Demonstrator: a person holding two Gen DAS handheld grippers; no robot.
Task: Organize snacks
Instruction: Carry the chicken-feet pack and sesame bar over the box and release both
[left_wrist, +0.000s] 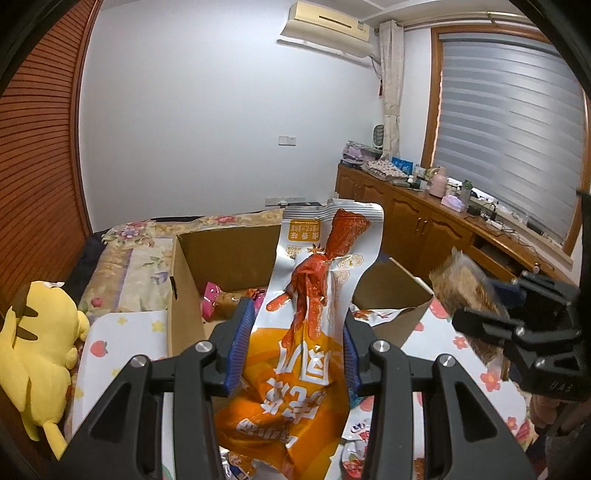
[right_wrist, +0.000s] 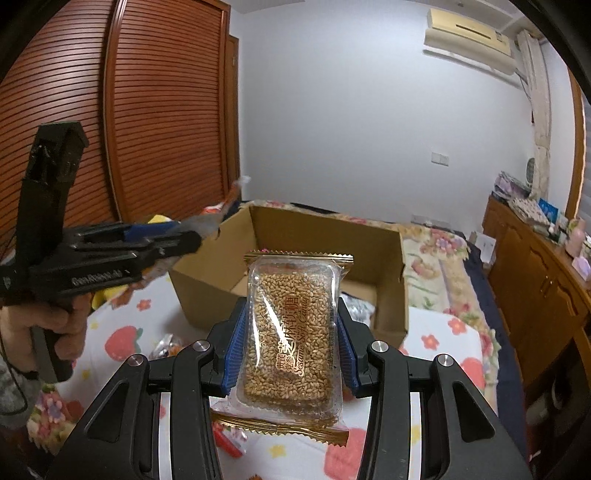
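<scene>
Left gripper (left_wrist: 297, 343): closed on an orange snack pouch (left_wrist: 295, 376), blue pads (left_wrist: 240, 347) pressing its sides around mid-body. The silver top flops forward over the box; the grip is low, so the pouch sags above the pinch.

Right gripper (right_wrist: 290, 347): closed on a clear sesame candy pack (right_wrist: 291, 332), pads on its two long edges. Pack stands face-on to the camera, gold crimped seal at the top. Edge grip probably keeps the tray from being crushed.

Cardboard box (right_wrist: 388, 280): open-topped, on the bed just ahead of both grippers. Flaps stand up. A pink wrapper (left_wrist: 211, 304) and other packets already lie inside, so this looks like the collecting bin.

Position of snacks: both held items are off the bedding, in the air near the box's near wall, not yet over its opening.

Loose snacks (right_wrist: 168, 347): a few wrappers lie on the strawberry-print sheet (right_wrist: 122, 343) below, waiting their turn.

Hand (right_wrist: 48, 325): wrapped round the left tool's handle, seen in the right view.

Step judged: carrying two items to the box together; release follows once each is above the opening.

Risk: the floppy pouch top may catch on the box rim.

Bystander: yellow plush toy (left_wrist: 40, 354) beside the sheet, well clear.
</scene>
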